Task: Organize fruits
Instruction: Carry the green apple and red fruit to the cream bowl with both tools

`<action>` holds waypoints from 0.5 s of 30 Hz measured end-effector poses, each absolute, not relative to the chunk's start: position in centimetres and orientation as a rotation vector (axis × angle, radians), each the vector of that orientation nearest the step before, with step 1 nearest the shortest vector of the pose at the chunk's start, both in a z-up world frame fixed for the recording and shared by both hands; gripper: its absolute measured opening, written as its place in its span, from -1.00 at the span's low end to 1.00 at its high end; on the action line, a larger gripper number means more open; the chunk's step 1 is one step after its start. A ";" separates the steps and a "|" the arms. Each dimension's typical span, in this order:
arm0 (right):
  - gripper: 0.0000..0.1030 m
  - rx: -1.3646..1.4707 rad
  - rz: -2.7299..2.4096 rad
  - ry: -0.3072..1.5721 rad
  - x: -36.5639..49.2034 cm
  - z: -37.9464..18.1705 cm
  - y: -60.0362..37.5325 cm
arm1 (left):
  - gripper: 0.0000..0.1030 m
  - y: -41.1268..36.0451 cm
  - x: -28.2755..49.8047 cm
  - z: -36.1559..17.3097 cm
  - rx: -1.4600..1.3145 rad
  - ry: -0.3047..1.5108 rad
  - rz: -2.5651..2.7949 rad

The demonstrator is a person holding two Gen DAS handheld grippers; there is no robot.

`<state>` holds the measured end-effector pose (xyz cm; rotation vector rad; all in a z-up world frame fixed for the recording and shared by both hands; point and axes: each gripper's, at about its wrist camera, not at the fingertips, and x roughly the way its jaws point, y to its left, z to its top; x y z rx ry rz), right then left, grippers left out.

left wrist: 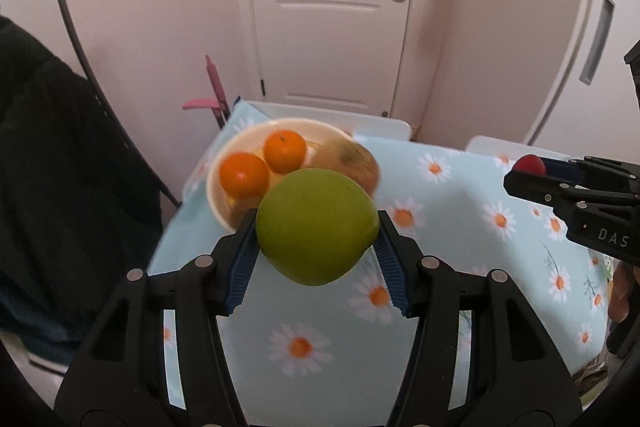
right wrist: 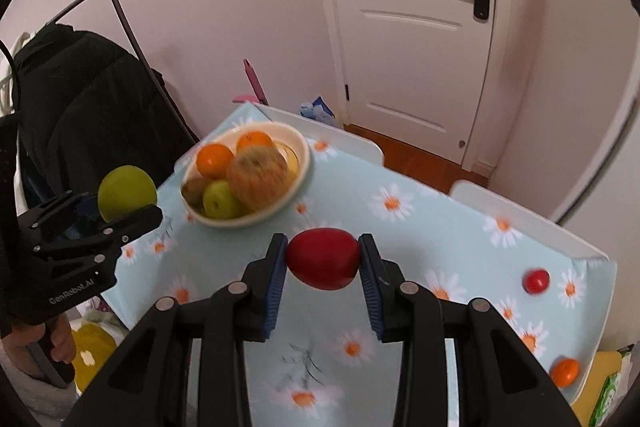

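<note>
Up front in the left wrist view, the left gripper (left wrist: 318, 239) pinches a green apple (left wrist: 316, 225) between its blue pads, clear above the daisy-print tablecloth (left wrist: 440, 195). Just behind the apple sits a cream bowl (left wrist: 216, 183) near the table's far left corner, holding two oranges (left wrist: 243, 174) and a blurred brownish fruit (left wrist: 348, 163) at its right side. At the right edge the right gripper (left wrist: 532, 171) reaches in, a red fruit (left wrist: 529, 164) showing at its tip. A white door (left wrist: 332, 7) stands behind the table, and dark clothing (left wrist: 60, 167) hangs at the left.

Next, in the right wrist view, the right gripper (right wrist: 323, 259) has its jaws pressed on the red fruit (right wrist: 323, 258), held above the tablecloth (right wrist: 420, 219). The bowl (right wrist: 304, 155) lies beyond it, with oranges (right wrist: 214, 160), the brownish fruit (right wrist: 258, 177), a second green apple (right wrist: 220, 201) and what looks like a kiwi (right wrist: 192, 189) inside. At the left, the left gripper (right wrist: 132, 203) carries the green apple (right wrist: 126, 191), level with the bowl and beside the table's left edge; a hand (right wrist: 40, 343) grips its handle below. On the cloth to the right lie a small red fruit (right wrist: 536, 281) and, near the table's edge, a small orange (right wrist: 565, 372), both well apart from the bowl.
</note>
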<state>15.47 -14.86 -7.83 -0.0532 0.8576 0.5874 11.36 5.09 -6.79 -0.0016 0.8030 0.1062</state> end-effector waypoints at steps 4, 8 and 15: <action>-0.37 -0.045 0.595 0.850 17.2 -6.8 -12.4 | 0.17 7.4 13.5 -6.2 0.016 0.799 0.101; -0.37 -0.039 0.595 0.846 19.4 -6.3 -9.8 | 0.17 9.8 16.0 -6.4 0.031 0.804 0.087; -0.37 -0.025 0.570 0.857 23.2 -6.8 -6.2 | 0.17 12.9 20.7 -8.2 0.063 0.831 0.042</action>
